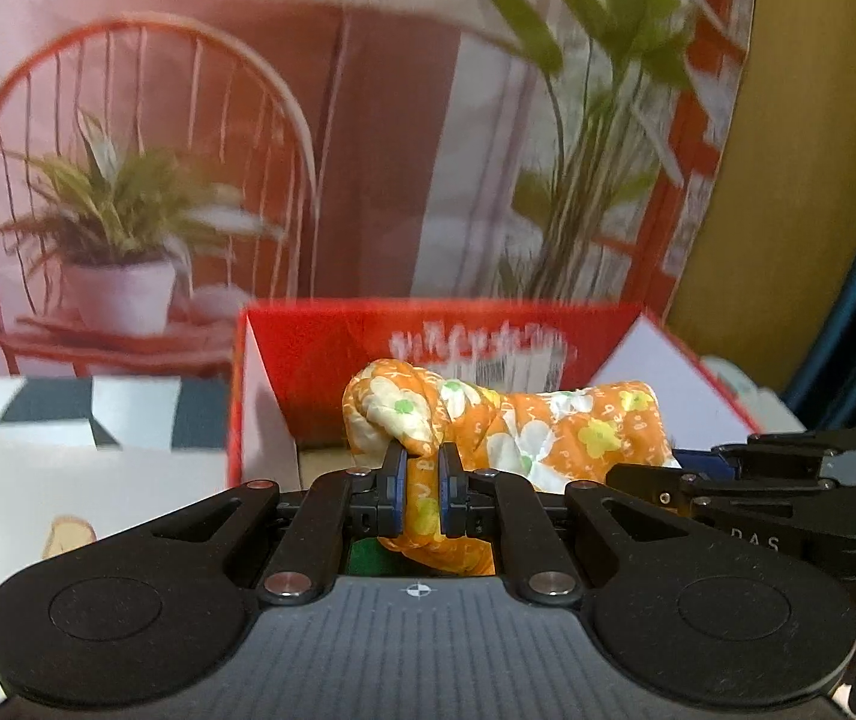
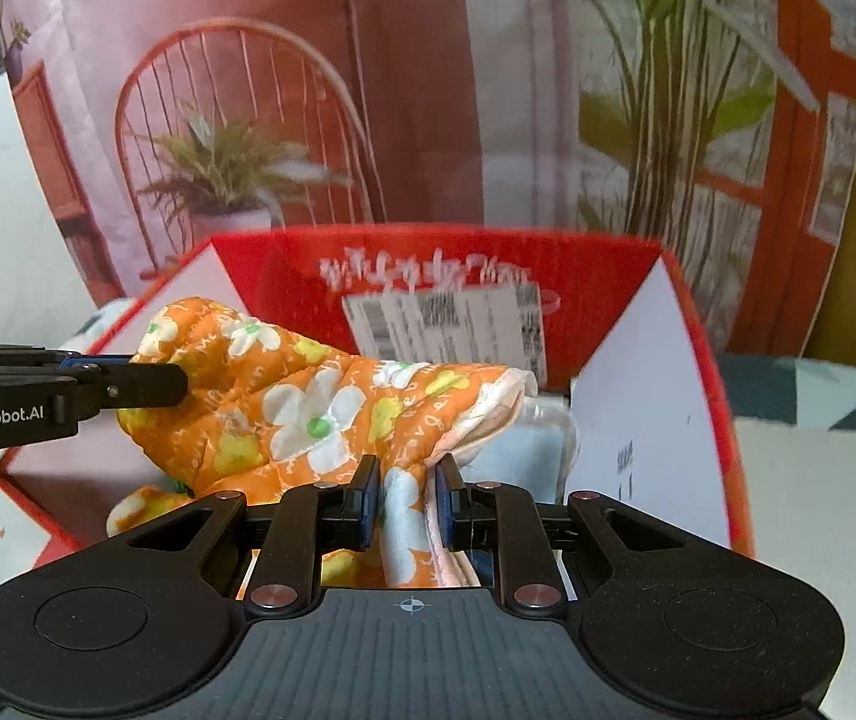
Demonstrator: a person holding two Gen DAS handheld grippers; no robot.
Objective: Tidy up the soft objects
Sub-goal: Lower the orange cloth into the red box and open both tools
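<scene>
Left wrist view showed the left claw [image 1: 422,495] pinched tight on the mitt [image 1: 523,426]. The right claw [image 2: 407,507] squeezed its other end above the red box [image 2: 697,372].

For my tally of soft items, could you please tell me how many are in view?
2: the orange floral cloth is held over the red box by both tongs, and a pale blue item lies inside the box beneath it. More may be hidden.

A printed backdrop [image 1: 368,120] is filling the upper half of both views, showing a red wire chair [image 1: 128,150], a white potted plant [image 1: 122,294] at mid-left and tall green stems [image 1: 595,150] at upper right. A black-and-white patterned cloth [image 1: 68,414] is lying at left.
</scene>
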